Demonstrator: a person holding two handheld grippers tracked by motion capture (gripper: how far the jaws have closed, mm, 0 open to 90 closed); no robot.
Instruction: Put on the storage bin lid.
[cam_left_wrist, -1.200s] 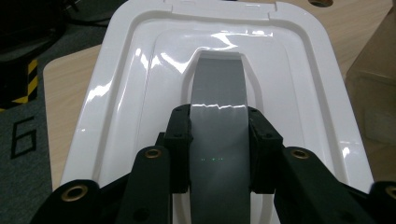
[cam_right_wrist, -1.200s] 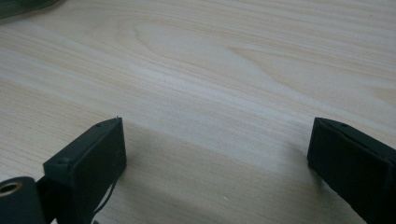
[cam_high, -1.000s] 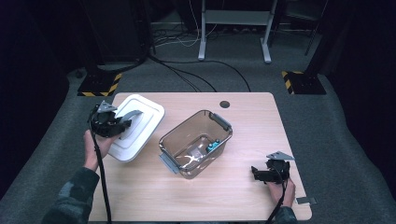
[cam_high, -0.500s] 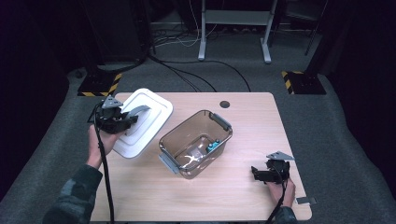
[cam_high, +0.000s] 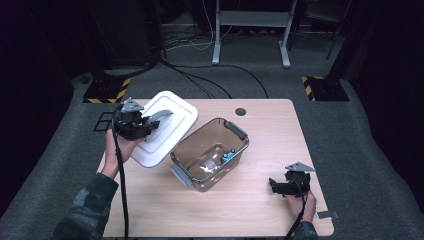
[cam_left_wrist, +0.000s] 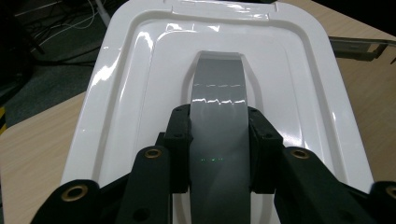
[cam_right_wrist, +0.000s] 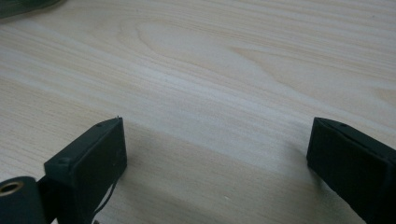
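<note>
My left gripper (cam_high: 150, 126): my two black jaws are clamped on the grey handle (cam_left_wrist: 218, 140) of the white lid (cam_high: 165, 127), one pad on each side of the strap, with no gap to either pad.
Lid: white, rounded-rectangular, glossy, with a raised stepped border. From above it sits tilted, just left of the clear box (cam_high: 210, 154), its far end higher than its near end. Whether its near corner rests on the table (cam_high: 270, 130) I cannot tell.
Handle: a grey curved band running down the middle of the lid, arching out of a recess; I hold it at the near part of the band.
Clear box: smoky transparent tub, open on top, standing on the table right of the lid, turned at an angle. Grey latches (cam_high: 180, 175) hang at its near-left end and its far-right end.
Inside the box: a small teal item (cam_high: 229, 156) and a clear crumpled piece beside it; I cannot tell what they are.
My right gripper (cam_high: 278, 186): my jaws are spread wide apart with nothing between them, just bare pale wood below. It sits low over the table, well to the right of the clear box and pointing toward it.
My hands: the left grips its tool left of the lid; the right holds its tool near the table's near edge.
Table: pale wood grain, with a round dark hole (cam_high: 241, 111) beyond the clear box.
</note>
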